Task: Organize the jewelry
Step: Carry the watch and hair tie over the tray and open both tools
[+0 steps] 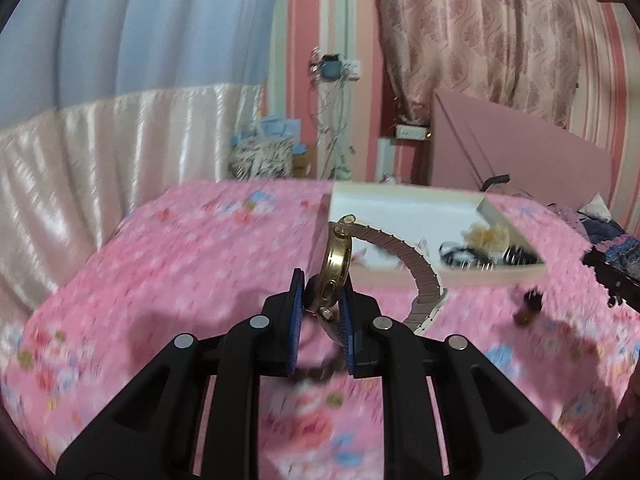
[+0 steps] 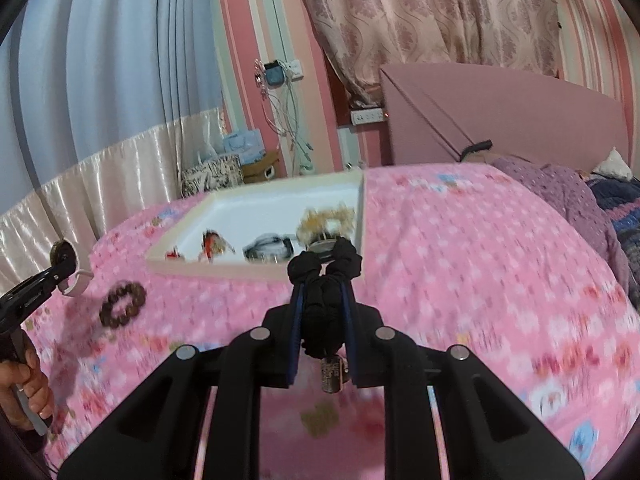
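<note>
Pink floral bedspread (image 2: 460,248), white tray (image 2: 256,204) resting on it, brown beaded bracelet (image 2: 122,304) lying beside the tray

Ahead of the black, blue-padded left tool (image 1: 322,300), the gold watch (image 1: 337,258) has a rose-brown link band. The right tool (image 2: 323,300) holds a black braided bracelet (image 2: 322,312). The bed (image 2: 460,248) is pink with flowers; the tray (image 2: 256,204) beyond is white.
</note>
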### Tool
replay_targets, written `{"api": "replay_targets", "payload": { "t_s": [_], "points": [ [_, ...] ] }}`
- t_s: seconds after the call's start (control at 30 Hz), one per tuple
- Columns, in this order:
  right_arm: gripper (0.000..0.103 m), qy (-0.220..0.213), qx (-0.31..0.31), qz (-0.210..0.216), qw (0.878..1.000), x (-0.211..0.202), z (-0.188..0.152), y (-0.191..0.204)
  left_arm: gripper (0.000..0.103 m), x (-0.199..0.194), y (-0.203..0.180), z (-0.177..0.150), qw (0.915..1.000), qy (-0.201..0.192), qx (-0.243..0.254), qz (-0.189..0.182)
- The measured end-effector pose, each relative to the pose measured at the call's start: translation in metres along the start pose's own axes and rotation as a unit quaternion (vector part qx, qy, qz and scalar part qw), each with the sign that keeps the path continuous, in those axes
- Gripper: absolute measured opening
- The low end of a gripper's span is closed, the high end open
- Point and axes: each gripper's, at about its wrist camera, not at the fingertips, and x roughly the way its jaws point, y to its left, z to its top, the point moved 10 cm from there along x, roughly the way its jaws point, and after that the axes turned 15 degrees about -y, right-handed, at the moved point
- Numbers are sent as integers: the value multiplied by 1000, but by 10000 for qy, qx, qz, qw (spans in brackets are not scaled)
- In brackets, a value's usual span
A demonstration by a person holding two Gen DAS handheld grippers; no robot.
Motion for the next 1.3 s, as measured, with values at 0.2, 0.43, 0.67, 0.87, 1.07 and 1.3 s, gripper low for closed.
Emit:
{"api": "replay_targets", "payload": {
  "t_s": [0.2,0.43,0.67,0.87,1.07,1.3],
  "points": [
    [18,50,-111,203,9997,54,30,26,15,65,-28,27,9996,82,187,-209],
    [18,430,-60,381,9983,137,40,58,15,153,-41,25,9984,534,-26,-190],
    [18,1036,-271,314,9938,206,23,73,15,223,-60,9,9925,1208,-46,-198],
    [18,1708,-284,166,9848,244,-4,71,15,256,-66,-21,9833,1817,54,-100],
    [18,2229,-274,126,9744,257,-28,71,15,269,-57,-49,9747,2235,73,33],
    [21,2394,-333,46,9703,260,-38,69,15,273,-55,-54,9706,2403,89,82]
  ]
}}
